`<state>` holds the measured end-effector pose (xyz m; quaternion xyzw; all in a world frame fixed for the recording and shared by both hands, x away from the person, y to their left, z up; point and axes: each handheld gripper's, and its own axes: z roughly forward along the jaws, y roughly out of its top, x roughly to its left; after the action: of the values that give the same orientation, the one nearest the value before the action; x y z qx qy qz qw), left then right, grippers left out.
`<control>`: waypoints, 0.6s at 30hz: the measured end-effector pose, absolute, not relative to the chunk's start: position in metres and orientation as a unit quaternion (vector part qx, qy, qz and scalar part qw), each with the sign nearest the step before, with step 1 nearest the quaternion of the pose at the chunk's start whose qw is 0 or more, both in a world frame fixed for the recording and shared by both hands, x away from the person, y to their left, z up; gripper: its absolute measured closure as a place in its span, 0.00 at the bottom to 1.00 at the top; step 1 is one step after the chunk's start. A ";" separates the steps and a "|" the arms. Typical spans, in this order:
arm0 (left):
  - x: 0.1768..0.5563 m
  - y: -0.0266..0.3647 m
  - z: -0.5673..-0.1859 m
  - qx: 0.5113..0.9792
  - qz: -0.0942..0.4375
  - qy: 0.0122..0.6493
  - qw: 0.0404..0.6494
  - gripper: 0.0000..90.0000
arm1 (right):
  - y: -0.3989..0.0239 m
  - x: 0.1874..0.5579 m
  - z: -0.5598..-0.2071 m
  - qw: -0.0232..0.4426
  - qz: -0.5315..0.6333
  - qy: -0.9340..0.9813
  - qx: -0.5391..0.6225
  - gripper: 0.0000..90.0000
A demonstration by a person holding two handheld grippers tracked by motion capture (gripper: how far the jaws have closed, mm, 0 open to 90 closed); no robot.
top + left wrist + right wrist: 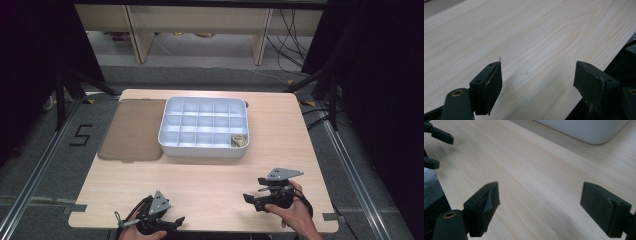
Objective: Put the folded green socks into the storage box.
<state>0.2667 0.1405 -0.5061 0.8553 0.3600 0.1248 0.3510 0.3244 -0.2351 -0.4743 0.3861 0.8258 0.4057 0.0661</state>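
Note:
A white tray (167, 107) divided into several compartments stands at the middle back of the wooden table (210, 175). A small greenish-beige object (239, 140) lies in its front right corner compartment. My left gripper (172, 223) rests at the table's front left edge, held by a hand, open and empty. In the left gripper view its jaws (539, 67) stand wide apart over bare wood. My right gripper (253, 189) is held at the front right, pointing left, open and empty (540, 186). The tray's rounded corner (586, 130) lies ahead of it.
A flat brown lid or mat (132, 129) lies left of the tray, touching it. In the right gripper view the left gripper's jaws (439, 135) appear far off at the upper left. Black stands and cables surround the table.

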 end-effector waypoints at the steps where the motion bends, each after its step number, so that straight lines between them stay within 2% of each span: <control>1: 0.267 0.141 -0.506 0.856 0.125 0.359 0.349 0.24 | -0.236 0.324 -0.474 0.065 0.403 0.828 0.385 0.18; 5: 0.267 0.141 -0.506 0.855 0.128 0.358 0.352 0.24 | -0.240 0.323 -0.477 0.076 0.403 0.828 0.382 0.18; 8: 0.267 0.141 -0.506 0.855 0.128 0.358 0.352 0.24 | -0.240 0.319 -0.479 0.063 0.402 0.823 0.396 0.18; 18: 0.267 0.141 -0.506 0.858 0.130 0.356 0.346 0.24 | -0.245 0.310 -0.485 0.067 0.402 0.826 0.388 0.18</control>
<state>0.2672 0.1414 -0.5057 0.8583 0.3560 0.1302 0.3459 0.3100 -0.2453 -0.4848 0.3880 0.8265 0.4023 0.0675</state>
